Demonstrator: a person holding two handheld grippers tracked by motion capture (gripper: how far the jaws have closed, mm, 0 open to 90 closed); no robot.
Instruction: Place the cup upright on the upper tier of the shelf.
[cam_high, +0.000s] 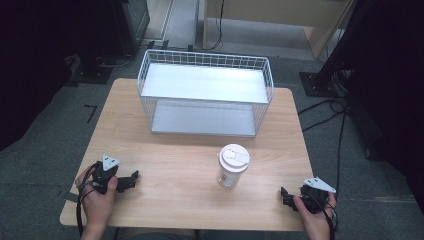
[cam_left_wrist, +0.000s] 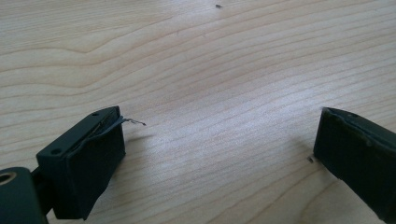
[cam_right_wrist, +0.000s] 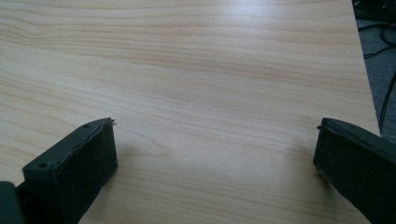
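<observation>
A white lidded cup (cam_high: 232, 165) stands upright on the wooden table (cam_high: 190, 165), right of centre. My left gripper (cam_high: 131, 180) rests near the table's front left, held in a hand, its tips turned right toward the cup. Its jaws stand wide apart over bare wood (cam_left_wrist: 219, 135) with nothing between them. At the front right my right gripper (cam_high: 286, 196) lies in the other hand, pointing left. Its jaws are also spread wide over bare table (cam_right_wrist: 215, 135), empty. The cup sits between the two grippers, closer to the right one, touching neither.
A white wire basket (cam_high: 205, 92) with two shelf levels stands at the back of the table, its open side facing me. Cables (cam_high: 325, 107) run over the floor to the right. The table's right edge (cam_right_wrist: 366, 79) lies close to the right gripper.
</observation>
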